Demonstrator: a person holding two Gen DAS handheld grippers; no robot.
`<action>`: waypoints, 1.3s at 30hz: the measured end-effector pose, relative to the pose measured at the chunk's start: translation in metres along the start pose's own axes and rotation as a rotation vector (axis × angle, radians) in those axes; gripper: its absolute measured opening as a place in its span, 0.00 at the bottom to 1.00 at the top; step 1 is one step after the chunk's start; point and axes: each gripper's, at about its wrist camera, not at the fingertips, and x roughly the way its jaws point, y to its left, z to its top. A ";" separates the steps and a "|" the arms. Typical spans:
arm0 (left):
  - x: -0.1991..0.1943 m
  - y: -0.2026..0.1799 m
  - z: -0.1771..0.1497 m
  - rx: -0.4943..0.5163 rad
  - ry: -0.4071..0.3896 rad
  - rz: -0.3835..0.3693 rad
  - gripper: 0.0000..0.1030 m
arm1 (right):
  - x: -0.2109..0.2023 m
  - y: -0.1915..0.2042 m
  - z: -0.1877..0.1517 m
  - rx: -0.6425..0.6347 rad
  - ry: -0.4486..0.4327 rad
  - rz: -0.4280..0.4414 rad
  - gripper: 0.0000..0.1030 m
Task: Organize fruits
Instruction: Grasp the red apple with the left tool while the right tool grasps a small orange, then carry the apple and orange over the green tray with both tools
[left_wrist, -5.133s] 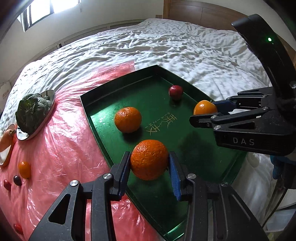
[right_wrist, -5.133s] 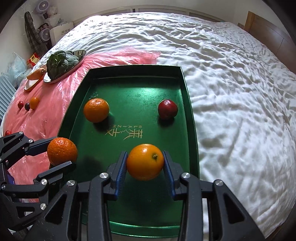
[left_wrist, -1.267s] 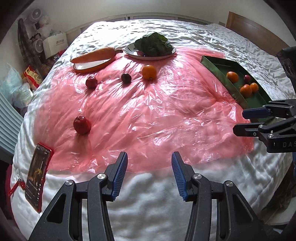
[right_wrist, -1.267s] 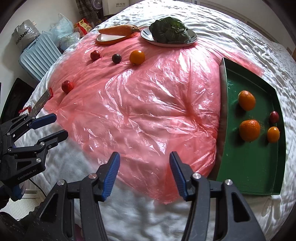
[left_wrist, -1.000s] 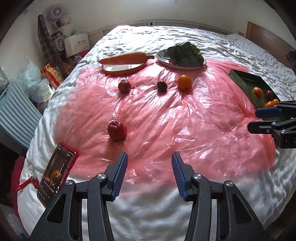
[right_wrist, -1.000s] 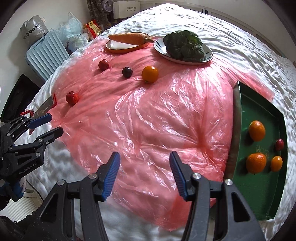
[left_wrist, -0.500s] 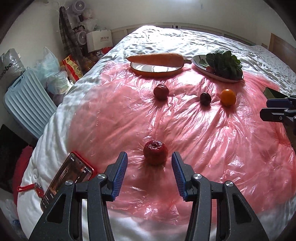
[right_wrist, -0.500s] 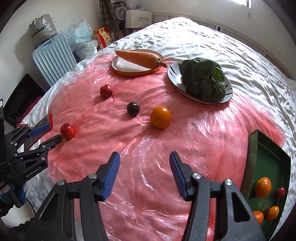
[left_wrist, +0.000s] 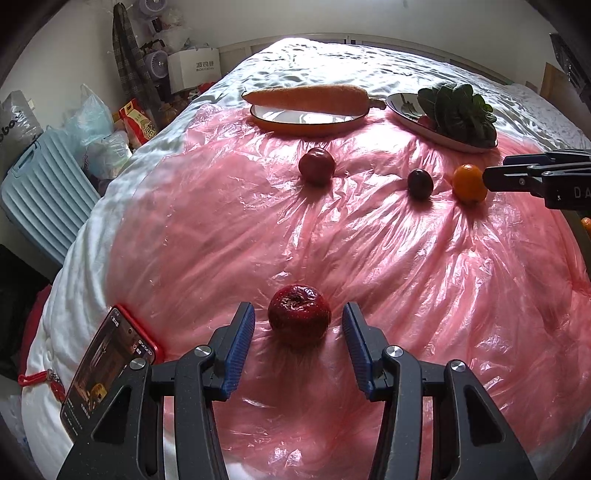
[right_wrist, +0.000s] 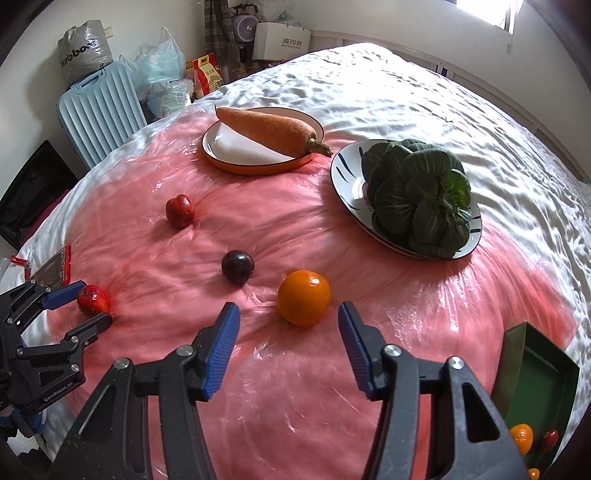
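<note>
Two plates, one carrot, four loose fruits.

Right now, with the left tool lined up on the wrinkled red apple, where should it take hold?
Grip the red apple across its widest middle, coming in low from the near side as the open left tool already faces. Its dimpled top points upward, leaving the rounded flanks free for the pads on the soft pink plastic sheet.

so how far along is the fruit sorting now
Partly done. At least three fruits already sit in the green tray. Nothing is gripped: the left gripper is open around the wrinkled red apple, and the right gripper is open just short of the orange. Those two, plus the dark plum and the other red fruit, are still on the pink sheet.
</note>
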 end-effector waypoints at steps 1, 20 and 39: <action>0.001 0.000 0.000 0.000 0.001 -0.002 0.42 | 0.003 -0.001 0.002 -0.003 0.003 -0.007 1.00; 0.006 -0.003 -0.001 0.020 0.010 -0.027 0.28 | 0.053 -0.003 0.008 0.012 0.094 0.005 0.72; -0.021 0.003 0.006 -0.026 -0.023 -0.085 0.28 | 0.013 -0.003 0.006 0.059 0.028 0.045 0.71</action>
